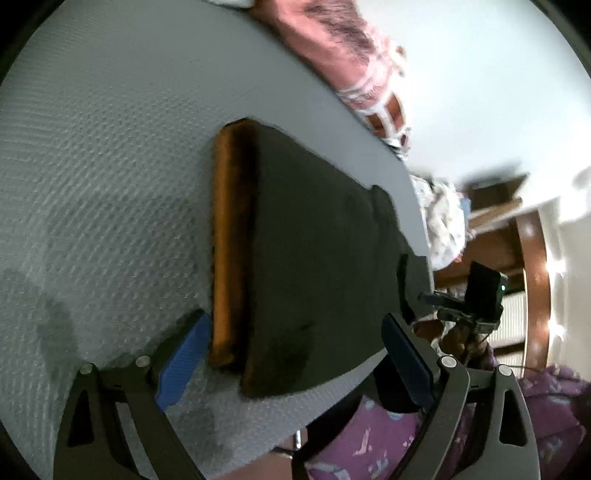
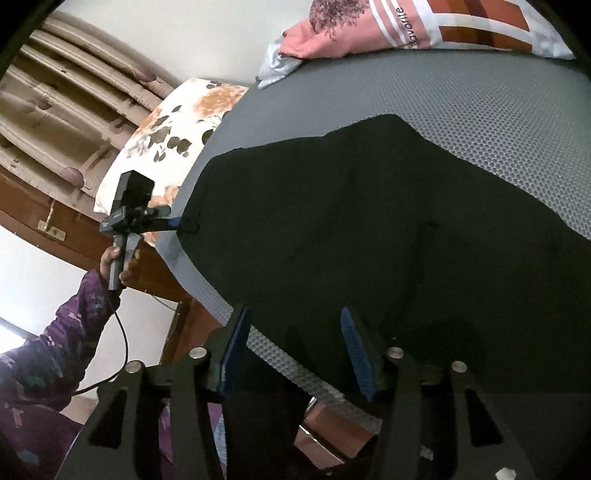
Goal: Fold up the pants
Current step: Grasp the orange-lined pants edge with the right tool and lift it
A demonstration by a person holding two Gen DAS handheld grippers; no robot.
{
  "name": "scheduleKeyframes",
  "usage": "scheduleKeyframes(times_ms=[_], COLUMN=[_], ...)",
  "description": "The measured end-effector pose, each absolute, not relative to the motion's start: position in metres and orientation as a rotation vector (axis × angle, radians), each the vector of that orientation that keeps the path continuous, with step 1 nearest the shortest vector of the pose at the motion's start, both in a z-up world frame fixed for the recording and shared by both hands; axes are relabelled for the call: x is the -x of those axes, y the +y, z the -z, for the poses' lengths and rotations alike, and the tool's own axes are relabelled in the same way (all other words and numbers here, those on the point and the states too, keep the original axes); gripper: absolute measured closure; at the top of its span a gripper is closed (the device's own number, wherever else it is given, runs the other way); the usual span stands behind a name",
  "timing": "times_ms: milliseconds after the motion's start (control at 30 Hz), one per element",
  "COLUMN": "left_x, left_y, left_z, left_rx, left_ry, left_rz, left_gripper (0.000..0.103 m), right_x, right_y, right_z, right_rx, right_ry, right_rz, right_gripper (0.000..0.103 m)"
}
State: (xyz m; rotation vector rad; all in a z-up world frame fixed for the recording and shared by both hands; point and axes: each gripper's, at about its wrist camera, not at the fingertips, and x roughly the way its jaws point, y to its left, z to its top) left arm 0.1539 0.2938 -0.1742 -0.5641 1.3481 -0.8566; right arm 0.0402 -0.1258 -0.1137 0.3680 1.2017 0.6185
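Observation:
The black pants point(image 1: 314, 243) lie flat on the grey mattress point(image 1: 103, 192), with an orange-brown band point(image 1: 227, 251) along their left edge. My left gripper point(image 1: 295, 358) is open, its blue pads either side of the pants' near end, holding nothing. In the right wrist view the pants point(image 2: 369, 229) spread across the mattress point(image 2: 498, 110) and hang over its near edge. My right gripper point(image 2: 291, 350) is open over the hanging edge, empty. The left gripper also shows there point(image 2: 173, 221), at the pants' far corner.
Pink and striped clothes point(image 2: 369, 29) lie piled at the far end of the mattress. A floral pillow point(image 2: 166, 147) lies off the left edge, by a brown curtain point(image 2: 66, 110). The wooden bed frame point(image 2: 177, 325) runs below. The person's purple sleeve point(image 2: 55, 350) is at lower left.

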Motion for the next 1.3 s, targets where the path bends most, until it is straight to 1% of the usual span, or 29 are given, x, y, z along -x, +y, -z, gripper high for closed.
scheduleKeyframes(times_ms=[100, 233, 267, 333, 400, 533, 567, 600, 633, 667, 767, 833, 1033, 1200, 1300], left_x=[-0.165, -0.185, -0.185, -0.187, -0.184, -0.177, -0.171, -0.165, -0.162, -0.159, -0.151, -0.146, -0.106, -0.065, -0.051], left_y=[0.285, 0.289, 0.286, 0.274, 0.268, 0.26, 0.254, 0.245, 0.239, 0.233, 0.223, 0.213, 0.168, 0.077, 0.015], left_z=[0.177, 0.181, 0.179, 0.176, 0.173, 0.169, 0.165, 0.162, 0.161, 0.161, 0.155, 0.145, 0.067, 0.007, -0.01], left_rx=[0.565, 0.639, 0.616, 0.554, 0.508, 0.51, 0.448, 0.357, 0.296, 0.232, 0.192, 0.189, 0.181, 0.142, 0.185], left_ry=[1.364, 1.343, 1.347, 1.333, 1.309, 1.29, 1.281, 1.273, 1.275, 1.273, 1.249, 1.232, 1.106, 1.033, 1.005], left_rz=[0.919, 0.884, 0.89, 0.925, 0.936, 0.856, 0.847, 0.836, 0.824, 0.779, 0.73, 0.721, 0.786, 0.928, 1.051], left_gripper=[0.011, 0.011, 0.01, 0.003, 0.002, 0.004, 0.007, 0.032, 0.083, 0.083, 0.083, 0.085, 0.086, 0.086, 0.086], right_x=[-0.038, -0.035, -0.034, -0.031, -0.03, -0.03, -0.031, -0.032, -0.032, -0.033, -0.032, -0.03, -0.023, -0.002, 0.013], right_y=[-0.123, -0.115, -0.114, -0.113, -0.113, -0.123, -0.125, -0.126, -0.127, -0.127, -0.129, -0.133, -0.193, -0.261, -0.294], right_z=[0.115, 0.12, 0.12, 0.12, 0.121, 0.13, 0.131, 0.132, 0.133, 0.134, 0.13, 0.126, 0.117, 0.118, 0.122], right_rx=[-0.419, -0.471, -0.467, -0.459, -0.468, -0.518, -0.531, -0.542, -0.548, -0.549, -0.538, -0.538, -0.616, -0.713, -0.787], right_ry=[1.205, 1.226, 1.229, 1.231, 1.235, 1.249, 1.252, 1.253, 1.252, 1.25, 1.23, 1.207, 1.12, 1.059, 1.022], right_rz=[-0.621, -0.618, -0.615, -0.61, -0.602, -0.569, -0.562, -0.557, -0.552, -0.549, -0.551, -0.549, -0.48, -0.416, -0.404], right_gripper=[0.045, 0.045, 0.045, 0.044, 0.04, 0.038, 0.038, 0.038, 0.038, 0.038, 0.038, 0.038, 0.038, 0.037, 0.037])
